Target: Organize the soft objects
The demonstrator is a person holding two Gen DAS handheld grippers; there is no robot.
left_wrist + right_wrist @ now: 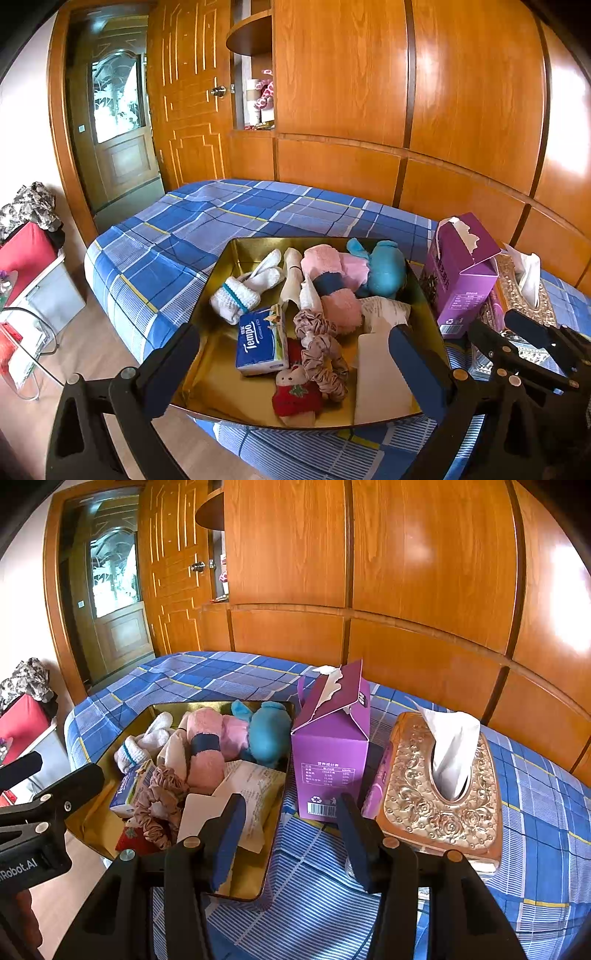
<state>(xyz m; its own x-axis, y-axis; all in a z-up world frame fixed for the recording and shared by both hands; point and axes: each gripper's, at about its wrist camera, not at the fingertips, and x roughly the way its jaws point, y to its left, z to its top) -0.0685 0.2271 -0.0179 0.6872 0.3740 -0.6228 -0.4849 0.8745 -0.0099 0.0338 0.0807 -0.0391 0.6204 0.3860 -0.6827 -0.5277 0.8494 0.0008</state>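
My left gripper hangs open over the gold tray, its near left corner bare for passing. At twelve o'clock soft things crowd the tray. My right gripper has bare bedsheet beneath; the purple carton blocks twelve, the tissue box two o'clock.

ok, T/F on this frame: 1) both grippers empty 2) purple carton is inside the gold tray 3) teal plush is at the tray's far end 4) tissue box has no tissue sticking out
1) True: left gripper and right gripper stand open, holding nothing.
2) False: the purple carton stands on the bed beside the gold tray.
3) True: the teal plush lies at the far end.
4) False: a white tissue sticks up from the tissue box.
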